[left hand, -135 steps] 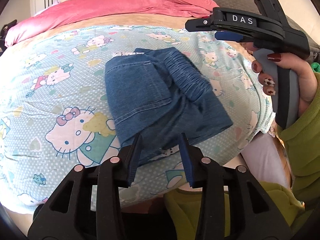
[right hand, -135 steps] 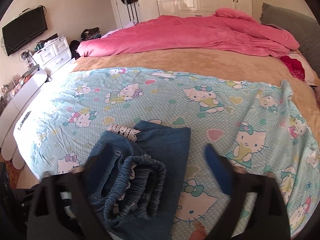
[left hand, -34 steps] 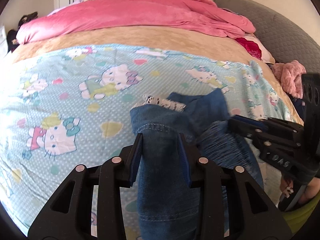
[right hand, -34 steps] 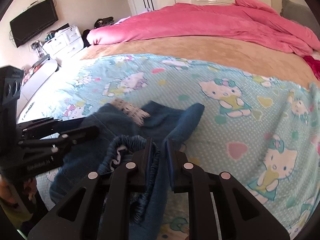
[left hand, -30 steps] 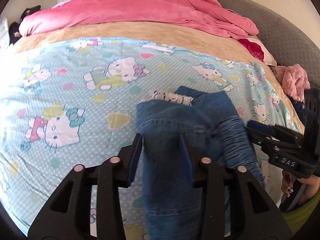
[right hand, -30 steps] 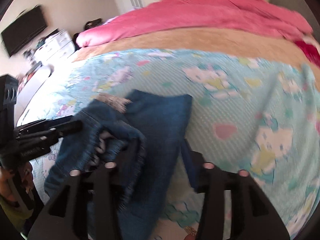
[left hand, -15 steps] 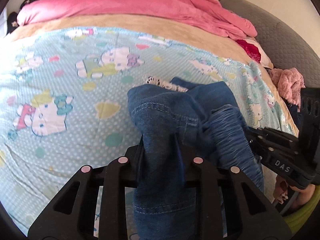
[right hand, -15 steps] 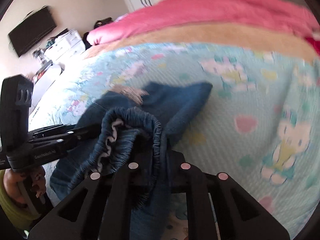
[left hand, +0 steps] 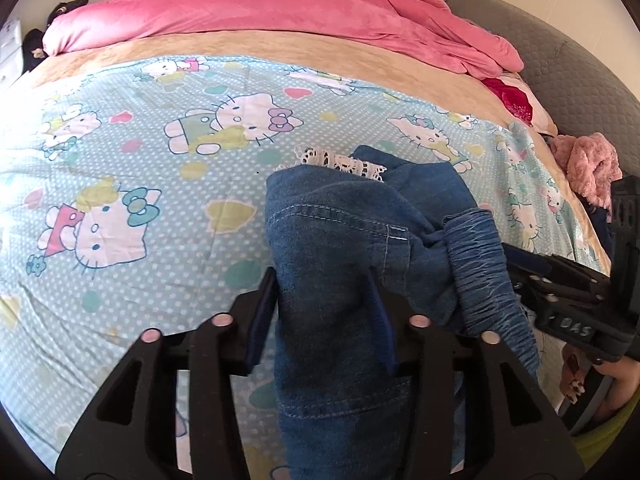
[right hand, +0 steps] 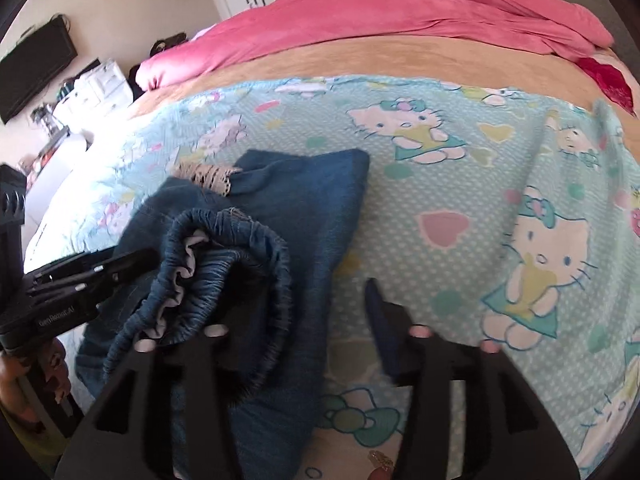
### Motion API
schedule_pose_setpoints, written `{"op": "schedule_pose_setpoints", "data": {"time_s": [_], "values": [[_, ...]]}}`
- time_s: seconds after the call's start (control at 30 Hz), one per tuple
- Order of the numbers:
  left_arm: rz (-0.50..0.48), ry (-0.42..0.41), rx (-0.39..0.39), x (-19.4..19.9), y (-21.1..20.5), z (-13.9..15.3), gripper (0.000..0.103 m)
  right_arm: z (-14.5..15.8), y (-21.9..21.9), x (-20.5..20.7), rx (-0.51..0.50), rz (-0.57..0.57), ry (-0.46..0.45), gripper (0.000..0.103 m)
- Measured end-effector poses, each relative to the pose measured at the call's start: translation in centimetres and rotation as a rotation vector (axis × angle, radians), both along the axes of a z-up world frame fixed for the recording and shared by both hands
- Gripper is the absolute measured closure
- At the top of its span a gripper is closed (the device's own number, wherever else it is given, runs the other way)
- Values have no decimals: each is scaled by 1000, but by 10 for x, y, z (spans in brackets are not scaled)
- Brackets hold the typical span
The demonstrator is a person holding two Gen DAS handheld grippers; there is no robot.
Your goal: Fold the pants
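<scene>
The folded blue denim pants (left hand: 344, 240) lie on the Hello Kitty sheet (left hand: 160, 184), with white lace trim (left hand: 340, 162) at the far edge and the gathered elastic waistband (left hand: 480, 256) on the right. My left gripper (left hand: 324, 312) has its jaws apart, with the near denim fold lying between them. In the right wrist view the pants (right hand: 288, 216) lie left of centre. My right gripper (right hand: 320, 320) is open, its left finger under the bunched waistband (right hand: 224, 268), its right finger (right hand: 380, 320) over bare sheet.
A pink duvet (left hand: 280, 12) is heaped at the far side of the bed over a tan blanket (left hand: 280, 48). A grey headboard (left hand: 560, 68) and pink fluffy cloth (left hand: 592, 168) are at right. A dresser and a television (right hand: 36, 68) stand at left.
Both grippers were shut on the pants half a second ago and have opened. The pants have dropped onto the sheet.
</scene>
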State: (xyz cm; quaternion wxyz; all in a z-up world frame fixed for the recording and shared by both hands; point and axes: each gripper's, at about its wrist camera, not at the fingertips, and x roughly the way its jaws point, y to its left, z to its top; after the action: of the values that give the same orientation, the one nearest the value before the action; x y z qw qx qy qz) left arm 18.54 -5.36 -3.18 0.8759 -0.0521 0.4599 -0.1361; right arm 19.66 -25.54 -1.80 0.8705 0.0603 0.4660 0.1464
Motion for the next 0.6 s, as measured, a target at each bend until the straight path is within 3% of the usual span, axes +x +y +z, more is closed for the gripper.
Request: {"op": "schedule_pose_setpoints", "data": {"time_s": [0.03,0.07,0.1,0.2,0.37,0.6], "values": [[2,-6,-6,-2,2,3,58,5,-1,-2,-11,-8,-18,45],[3,-12,-7,-4,3,6,51,10,-3,-6,-24,-20,-39,29],[4,-19,-5,-5,4,9,46,17,-6,-10,-35,-37,-65,21],[9,-55,6,-13,7,21,34,36,-11,-21,-41,-68,-122,10],[19,-103,9,-27,13,42,11,61,-13,-37,-64,-86,-194,6],[26,-157,11,-47,21,68,9,87,-17,-62,-90,-114,-258,5]]}}
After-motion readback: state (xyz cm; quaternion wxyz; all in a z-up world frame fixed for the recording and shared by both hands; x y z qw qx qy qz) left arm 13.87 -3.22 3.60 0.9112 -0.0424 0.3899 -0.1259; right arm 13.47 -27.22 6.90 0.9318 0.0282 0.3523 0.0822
